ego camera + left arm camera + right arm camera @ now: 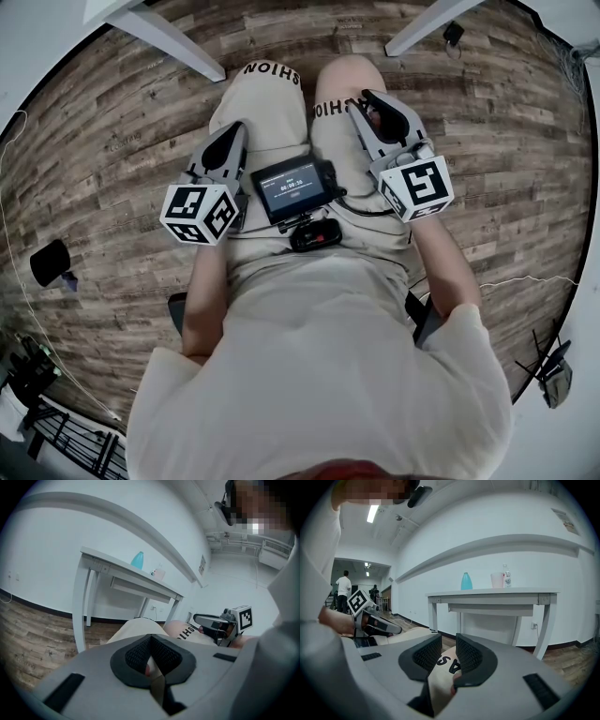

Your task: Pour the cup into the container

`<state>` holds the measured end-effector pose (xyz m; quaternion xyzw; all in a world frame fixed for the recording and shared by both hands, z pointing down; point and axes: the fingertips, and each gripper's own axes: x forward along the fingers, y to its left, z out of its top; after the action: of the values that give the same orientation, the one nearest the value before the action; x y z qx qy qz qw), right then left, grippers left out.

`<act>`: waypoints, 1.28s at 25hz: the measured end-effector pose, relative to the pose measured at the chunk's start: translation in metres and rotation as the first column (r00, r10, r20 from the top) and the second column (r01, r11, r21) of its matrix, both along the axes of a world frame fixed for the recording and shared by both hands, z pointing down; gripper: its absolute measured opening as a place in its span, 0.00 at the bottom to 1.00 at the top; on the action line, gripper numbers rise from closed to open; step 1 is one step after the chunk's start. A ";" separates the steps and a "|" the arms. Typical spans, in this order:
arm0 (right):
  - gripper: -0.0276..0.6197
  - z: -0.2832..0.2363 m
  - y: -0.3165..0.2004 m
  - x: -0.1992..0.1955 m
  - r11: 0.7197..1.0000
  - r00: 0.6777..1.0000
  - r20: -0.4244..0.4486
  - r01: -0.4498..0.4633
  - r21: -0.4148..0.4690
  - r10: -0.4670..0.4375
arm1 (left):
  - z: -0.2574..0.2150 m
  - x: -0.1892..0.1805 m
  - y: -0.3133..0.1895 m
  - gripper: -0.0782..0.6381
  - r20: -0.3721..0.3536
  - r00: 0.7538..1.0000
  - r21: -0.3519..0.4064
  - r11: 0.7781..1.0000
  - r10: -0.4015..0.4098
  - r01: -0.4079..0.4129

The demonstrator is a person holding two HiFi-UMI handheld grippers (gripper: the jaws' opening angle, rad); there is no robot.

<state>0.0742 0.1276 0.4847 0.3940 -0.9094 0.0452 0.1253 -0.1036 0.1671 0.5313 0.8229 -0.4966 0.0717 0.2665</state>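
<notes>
A white table [492, 594] stands against the far wall. On it are a teal container [466, 581], a pale pink cup [497, 580] and a small clear bottle [507, 578]. The left gripper view shows the same container [137, 560] and cup [159, 574]. Both grippers rest over the seated person's thighs, far from the table. My left gripper [234, 131] [151, 639] is shut, pads together, holding nothing. My right gripper [370, 98] [448, 639] is shut down to a narrow slit, with only the leg behind it.
Wood-plank floor lies all round. Two white table legs [169, 42] [427, 23] show at the top of the head view. A small screen device [292, 187] hangs at the person's chest. A black object [49, 261] sits on the floor at left. People [344, 585] stand in a far room.
</notes>
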 end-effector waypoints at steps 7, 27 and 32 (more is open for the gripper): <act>0.19 0.001 0.001 0.002 1.000 1.000 -0.005 -0.004 -0.003 0.004 | 0.001 0.002 0.000 0.12 -0.002 1.000 0.000 1.000 0.004 -0.004; 0.19 0.000 0.000 0.001 1.000 1.000 -0.009 -0.006 -0.003 0.006 | 0.000 0.000 0.000 0.12 0.000 1.000 -0.001 1.000 0.004 -0.004; 0.19 0.001 0.001 0.000 1.000 1.000 -0.011 -0.005 0.001 0.006 | 0.000 -0.001 0.001 0.12 0.002 1.000 0.000 1.000 0.003 -0.003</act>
<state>0.0742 0.1286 0.4852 0.3968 -0.9076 0.0432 0.1299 -0.1046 0.1681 0.5314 0.8237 -0.4954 0.0728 0.2659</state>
